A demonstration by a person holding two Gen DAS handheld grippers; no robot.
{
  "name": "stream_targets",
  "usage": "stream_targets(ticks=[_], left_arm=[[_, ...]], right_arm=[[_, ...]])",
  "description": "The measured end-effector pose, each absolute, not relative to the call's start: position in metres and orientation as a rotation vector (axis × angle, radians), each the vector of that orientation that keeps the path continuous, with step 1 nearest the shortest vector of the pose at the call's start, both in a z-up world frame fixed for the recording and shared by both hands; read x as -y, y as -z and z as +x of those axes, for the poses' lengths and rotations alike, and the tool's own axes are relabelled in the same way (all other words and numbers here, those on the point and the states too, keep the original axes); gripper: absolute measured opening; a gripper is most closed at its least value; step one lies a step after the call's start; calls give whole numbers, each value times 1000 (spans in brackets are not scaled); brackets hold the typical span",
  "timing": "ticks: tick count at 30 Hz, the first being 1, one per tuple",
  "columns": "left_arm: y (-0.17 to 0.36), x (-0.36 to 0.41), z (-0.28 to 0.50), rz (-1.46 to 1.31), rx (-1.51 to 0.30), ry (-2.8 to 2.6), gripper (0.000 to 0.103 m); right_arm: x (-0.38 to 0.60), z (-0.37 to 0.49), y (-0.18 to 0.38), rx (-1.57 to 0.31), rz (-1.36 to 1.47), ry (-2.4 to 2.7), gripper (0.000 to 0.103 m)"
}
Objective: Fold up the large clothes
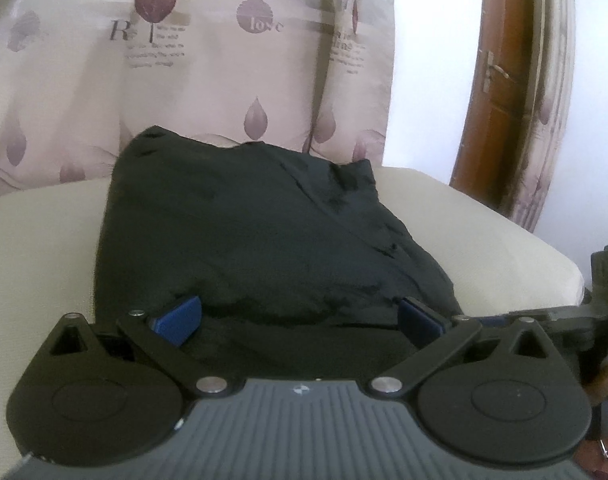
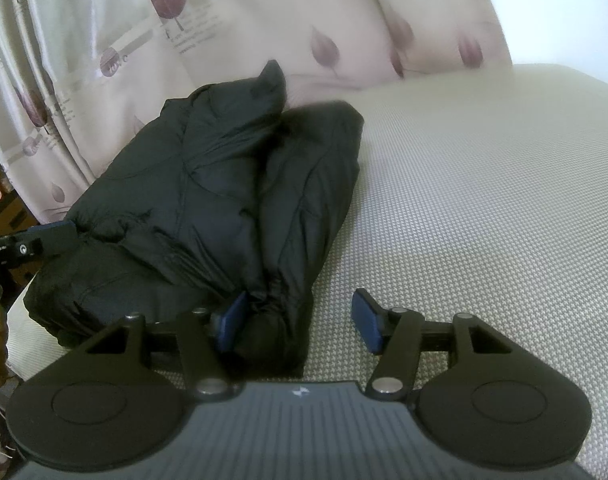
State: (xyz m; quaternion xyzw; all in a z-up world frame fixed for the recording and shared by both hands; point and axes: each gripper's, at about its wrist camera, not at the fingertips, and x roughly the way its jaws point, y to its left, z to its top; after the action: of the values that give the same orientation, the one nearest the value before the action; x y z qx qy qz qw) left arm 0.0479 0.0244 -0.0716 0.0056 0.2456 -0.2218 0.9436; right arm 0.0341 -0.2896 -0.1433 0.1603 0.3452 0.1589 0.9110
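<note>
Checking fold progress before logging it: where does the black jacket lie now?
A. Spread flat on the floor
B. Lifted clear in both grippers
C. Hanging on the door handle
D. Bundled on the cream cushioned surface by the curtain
D: the black jacket sits bundled on the cream cushioned surface, its far end against the curtain.

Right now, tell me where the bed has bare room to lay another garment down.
The widest bare patch of mattress runs from the black jacket out to the far edge near the white wall. A narrower strip lies on the jacket's other side, below the curtain. It is crowded along the near edge, where the left gripper and right gripper work at the jacket.
</note>
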Motion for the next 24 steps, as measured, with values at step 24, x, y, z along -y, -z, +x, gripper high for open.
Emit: stream_targets(ticks=[24], left_arm=[[75,-91,94,-107,-581,262,103]], right_arm=[[293,35,145,-704,334,-346,59]])
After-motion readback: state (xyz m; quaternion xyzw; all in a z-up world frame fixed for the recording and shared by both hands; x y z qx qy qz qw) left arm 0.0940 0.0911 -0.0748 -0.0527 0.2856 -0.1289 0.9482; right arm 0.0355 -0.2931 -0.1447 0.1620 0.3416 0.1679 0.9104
